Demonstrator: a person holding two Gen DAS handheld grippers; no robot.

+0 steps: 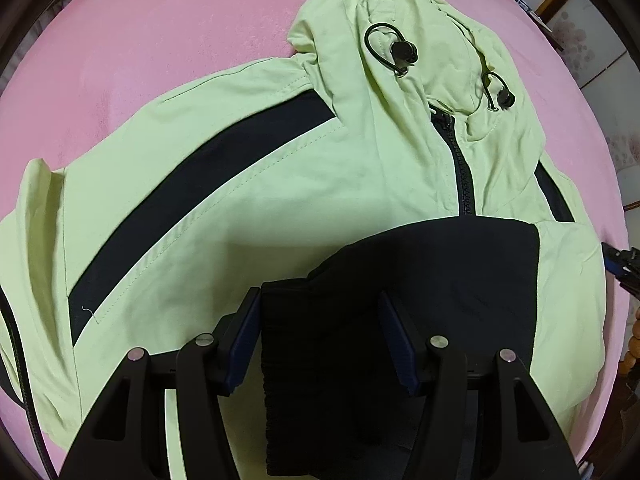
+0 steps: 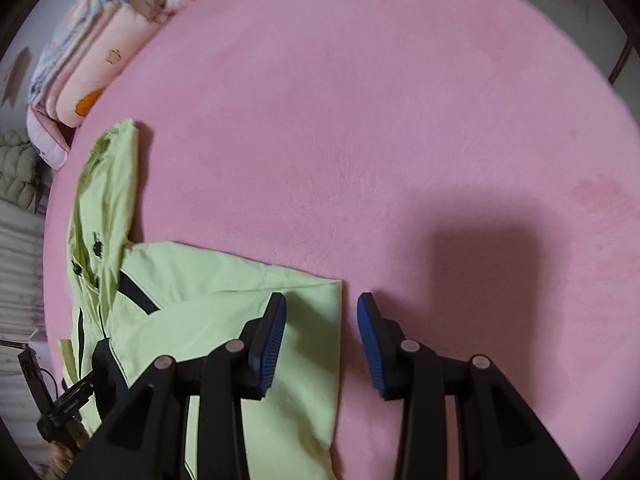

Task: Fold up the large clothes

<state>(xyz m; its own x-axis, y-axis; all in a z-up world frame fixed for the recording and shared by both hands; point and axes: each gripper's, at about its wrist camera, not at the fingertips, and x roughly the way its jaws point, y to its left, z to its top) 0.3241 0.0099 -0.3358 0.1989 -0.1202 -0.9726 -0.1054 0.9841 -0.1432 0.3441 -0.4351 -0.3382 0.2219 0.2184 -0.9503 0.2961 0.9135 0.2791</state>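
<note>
We hold both grippers pointing steeply down over a pink blanket (image 2: 360, 120) that covers the bed, where a light green jacket (image 1: 304, 184) with black stripes lies spread front side up, its zipper (image 1: 460, 164) closed and its hood (image 1: 400, 32) crumpled at the far end. Our left gripper (image 1: 318, 338) hangs with its jaws spread; the ribbed black cuff (image 1: 316, 360) of a folded-in sleeve lies between the blue pads, and neither pad presses on it. Our right gripper (image 2: 322, 344) also stands spread, straddling the jacket's (image 2: 224, 292) straight outer edge: one finger is over green fabric, the other over bare pink blanket, nothing pinched. Folded patterned quilts (image 2: 92, 52) are stacked at the blanket's far corner in the right wrist view.
</note>
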